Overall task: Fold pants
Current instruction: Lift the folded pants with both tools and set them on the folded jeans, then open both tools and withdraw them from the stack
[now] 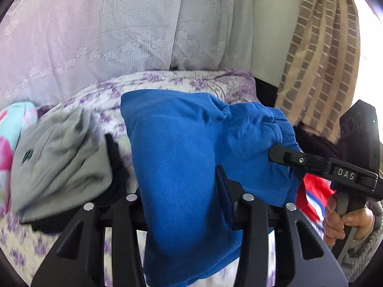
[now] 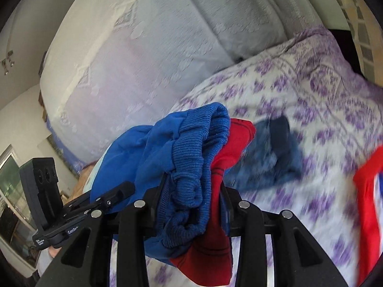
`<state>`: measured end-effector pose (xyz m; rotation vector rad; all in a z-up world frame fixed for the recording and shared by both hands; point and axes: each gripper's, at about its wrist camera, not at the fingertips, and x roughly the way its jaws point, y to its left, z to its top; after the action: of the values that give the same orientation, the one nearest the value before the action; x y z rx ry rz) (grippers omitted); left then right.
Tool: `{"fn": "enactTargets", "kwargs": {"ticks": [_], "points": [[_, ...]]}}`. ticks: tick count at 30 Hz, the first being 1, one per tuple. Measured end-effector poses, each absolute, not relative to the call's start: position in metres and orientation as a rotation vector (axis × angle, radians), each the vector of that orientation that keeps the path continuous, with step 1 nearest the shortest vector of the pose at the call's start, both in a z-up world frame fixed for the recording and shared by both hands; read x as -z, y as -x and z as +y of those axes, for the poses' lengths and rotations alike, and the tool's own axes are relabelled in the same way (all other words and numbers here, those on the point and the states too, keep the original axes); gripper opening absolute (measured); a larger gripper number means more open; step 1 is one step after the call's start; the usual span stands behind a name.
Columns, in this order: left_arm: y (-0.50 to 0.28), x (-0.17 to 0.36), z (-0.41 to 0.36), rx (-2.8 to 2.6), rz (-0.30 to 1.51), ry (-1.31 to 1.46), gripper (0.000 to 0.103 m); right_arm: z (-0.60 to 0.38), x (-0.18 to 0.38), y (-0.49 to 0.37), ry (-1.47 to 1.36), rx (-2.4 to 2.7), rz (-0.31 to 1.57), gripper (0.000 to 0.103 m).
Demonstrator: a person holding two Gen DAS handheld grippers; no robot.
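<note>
Bright blue pants point(image 1: 186, 157) hang lifted above the bed, stretched between both grippers. My left gripper point(image 1: 172, 177) is shut on a thick fold of the blue cloth, which drapes down between its fingers. In the left wrist view, my right gripper point(image 1: 278, 154) comes in from the right and bites the ribbed waistband point(image 1: 284, 124). From the right wrist, that gripper point(image 2: 194, 193) is shut on the bunched waistband point(image 2: 196, 153) together with red web-patterned fabric point(image 2: 227, 157); I cannot tell whether the red belongs to the pants. The left gripper point(image 2: 117, 191) grips the blue cloth at lower left.
The bed's purple floral cover point(image 2: 311, 91) lies below. On it are a grey garment point(image 1: 62, 157), a dark blue garment point(image 2: 270, 160) and a red, white and blue piece point(image 2: 368, 203). White lace-covered pillows point(image 1: 107, 35) stand behind; a checked curtain point(image 1: 318, 55) hangs at the right.
</note>
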<state>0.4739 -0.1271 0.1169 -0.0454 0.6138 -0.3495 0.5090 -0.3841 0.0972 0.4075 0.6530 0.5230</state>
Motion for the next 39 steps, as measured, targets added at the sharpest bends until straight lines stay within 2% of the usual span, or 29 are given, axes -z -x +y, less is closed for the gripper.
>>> {"fn": "enactTargets", "kwargs": {"ticks": [5, 8, 9, 10, 11, 12, 13, 14, 17, 19, 22, 24, 26, 28, 30, 35, 39], "points": [[-0.56, -0.113, -0.156, 0.314, 0.623, 0.02, 0.043, -0.395, -0.082, -0.589, -0.411, -0.475, 0.664, 0.036], [-0.605, -0.089, -0.162, 0.279, 0.662, 0.044, 0.049, -0.397, -0.056, -0.63, -0.416, -0.431, 0.712, 0.036], [-0.618, -0.076, -0.163, 0.26, 0.686, 0.048, 0.056, -0.398, -0.043, -0.642, -0.413, -0.407, 0.746, 0.038], [-0.631, -0.061, -0.165, 0.226, 0.719, 0.041, 0.068, -0.396, -0.028, -0.654, -0.392, -0.363, 0.786, 0.04], [-0.643, -0.04, -0.166, 0.164, 0.763, 0.024, 0.071, -0.397, -0.011, -0.661, -0.367, -0.315, 0.799, 0.051], [-0.648, -0.025, -0.164, 0.139, 0.777, 0.025, 0.077, -0.398, -0.003, -0.663, -0.371, -0.318, 0.786, 0.056], [-0.646, -0.016, -0.159, 0.139, 0.76, 0.047, 0.088, -0.399, 0.001, -0.661, -0.385, -0.336, 0.763, 0.062], [-0.641, -0.012, -0.153, 0.124, 0.729, 0.066, 0.094, -0.4, 0.001, -0.658, -0.389, -0.346, 0.751, 0.063], [-0.63, -0.016, -0.147, 0.166, 0.716, 0.045, 0.093, -0.401, -0.01, -0.649, -0.361, -0.319, 0.746, 0.07], [-0.62, -0.027, -0.144, 0.179, 0.701, 0.043, 0.089, -0.401, -0.028, -0.638, -0.332, -0.292, 0.689, 0.071], [-0.598, -0.042, -0.145, 0.178, 0.639, 0.009, 0.089, -0.389, -0.056, -0.622, -0.234, -0.213, 0.575, 0.071], [-0.585, -0.047, -0.154, 0.099, 0.576, -0.075, 0.095, -0.365, -0.059, -0.627, -0.078, -0.136, 0.597, 0.074], [-0.592, -0.035, -0.17, 0.053, 0.624, -0.181, 0.096, -0.35, -0.039, -0.646, 0.024, -0.05, 0.723, 0.077], [-0.601, -0.012, -0.182, 0.027, 0.697, -0.268, 0.097, -0.353, -0.017, -0.657, -0.047, -0.042, 0.802, 0.079], [-0.591, -0.014, -0.181, 0.001, 0.65, -0.274, 0.096, -0.359, -0.024, -0.65, -0.117, -0.041, 0.771, 0.08], [-0.53, -0.057, -0.173, 0.05, 0.505, -0.259, 0.095, -0.361, -0.071, -0.585, -0.119, -0.071, 0.567, 0.082], [-0.469, -0.074, -0.16, 0.085, 0.483, -0.169, 0.096, -0.362, -0.076, -0.506, -0.176, -0.092, 0.53, 0.094]]}}
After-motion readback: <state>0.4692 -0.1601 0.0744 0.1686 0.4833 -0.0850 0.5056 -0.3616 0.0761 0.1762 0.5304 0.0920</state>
